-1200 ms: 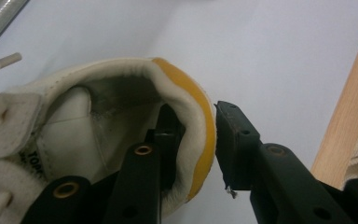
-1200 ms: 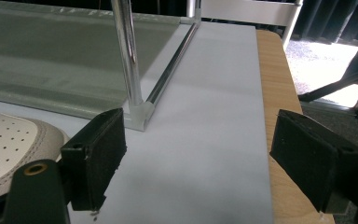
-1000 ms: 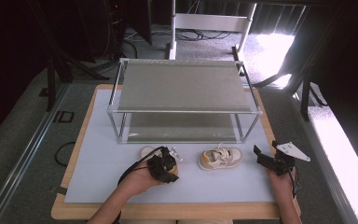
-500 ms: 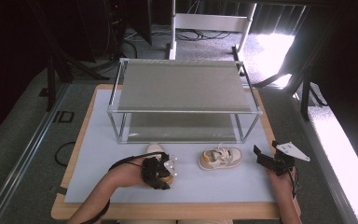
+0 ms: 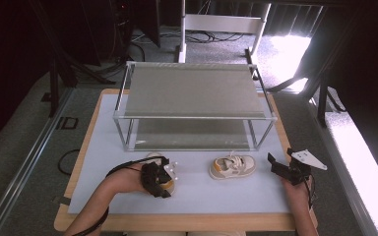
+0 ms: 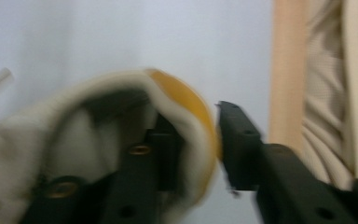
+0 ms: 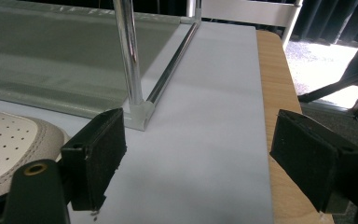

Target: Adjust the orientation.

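Two small white shoes with tan-yellow heels lie on the grey mat (image 5: 197, 189) in front of a metal rack (image 5: 192, 91). My left gripper (image 5: 163, 180) is at the heel of the left shoe (image 5: 151, 157). In the left gripper view one jaw is inside that shoe (image 6: 98, 102) and the other just outside its yellow heel. The jaws have just been opening, and the heel wall stands loosely between them. My right gripper (image 5: 280, 161) is open and empty, just right of the other shoe (image 5: 232, 166). That shoe's perforated toe (image 7: 9, 144) lies beside my right gripper (image 7: 198, 158).
The two-shelf rack has chrome posts; its near right post (image 7: 128, 56) stands close ahead of the right gripper. The mat lies on a wooden table (image 5: 177, 222) whose edge (image 7: 279, 116) runs along the right. Cables trail from both grippers.
The left hand has shifted a little to the left and toward the near edge, at the left shoe's heel. The right hand and the other shoe have stayed put.
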